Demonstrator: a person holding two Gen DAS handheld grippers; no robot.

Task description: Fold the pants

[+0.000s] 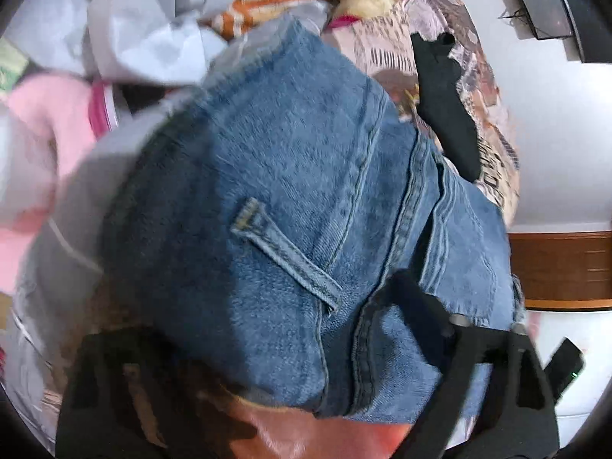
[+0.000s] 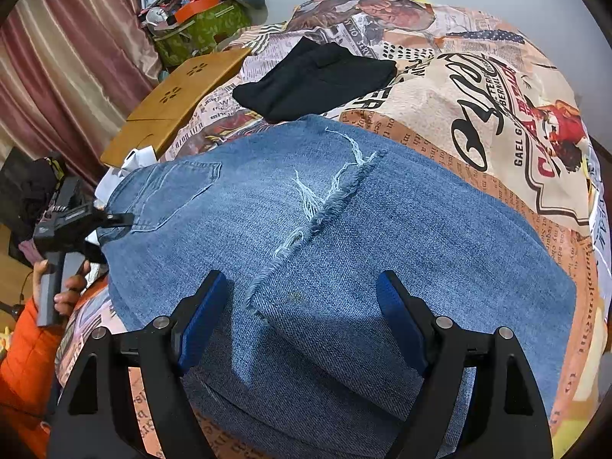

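Blue jeans [image 2: 344, 237] lie folded on a bed with a newspaper-print cover [image 2: 497, 114]; a frayed hem [image 2: 336, 199] crosses the top layer. My right gripper [image 2: 302, 317] is open, its blue-padded fingers [image 2: 199, 325] just above the denim near the frayed hem. My left gripper [image 2: 111, 222] grips the waistband end at the far left. In the left wrist view the jeans' waistband with a belt loop [image 1: 287, 256] fills the frame, pinched at my left gripper [image 1: 363, 329]; the view is blurred.
A folded black garment [image 2: 313, 76] lies on the bed beyond the jeans. A wooden lap table [image 2: 172, 107] and a green box of clutter [image 2: 199, 26] stand at the left. Pink and white clothes [image 1: 57, 114] are piled off the bed.
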